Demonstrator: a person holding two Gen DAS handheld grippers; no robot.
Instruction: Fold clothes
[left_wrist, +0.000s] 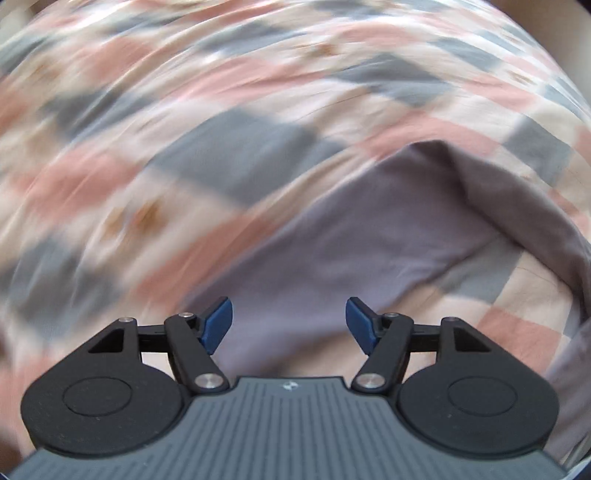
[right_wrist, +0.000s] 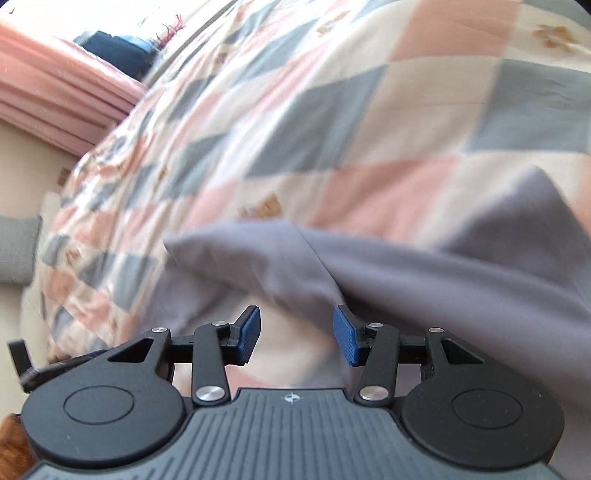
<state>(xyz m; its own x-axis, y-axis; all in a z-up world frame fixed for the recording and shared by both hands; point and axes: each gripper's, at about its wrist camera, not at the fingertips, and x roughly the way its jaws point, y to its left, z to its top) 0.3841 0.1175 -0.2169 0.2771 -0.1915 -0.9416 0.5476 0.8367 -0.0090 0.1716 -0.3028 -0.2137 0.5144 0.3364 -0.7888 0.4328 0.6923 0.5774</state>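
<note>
A lavender-grey garment (left_wrist: 369, 236) lies on a checked bedspread (left_wrist: 184, 122) of pink, grey and cream squares. In the left wrist view my left gripper (left_wrist: 289, 325) is open just above the garment's near part, its blue pads wide apart with nothing between them. A folded edge of the cloth rises at the right. In the right wrist view the same garment (right_wrist: 406, 266) lies rumpled ahead, with a seam running down it. My right gripper (right_wrist: 296, 334) is open above the bedspread (right_wrist: 295, 110), just short of the cloth's near edge. Both views are motion-blurred.
Pink curtains (right_wrist: 55, 92) hang at the far left beyond the bed, with a dark blue object (right_wrist: 110, 48) beside them. A grey cushion-like thing (right_wrist: 18, 247) sits at the left edge. The bed's edge drops off on the left in the right wrist view.
</note>
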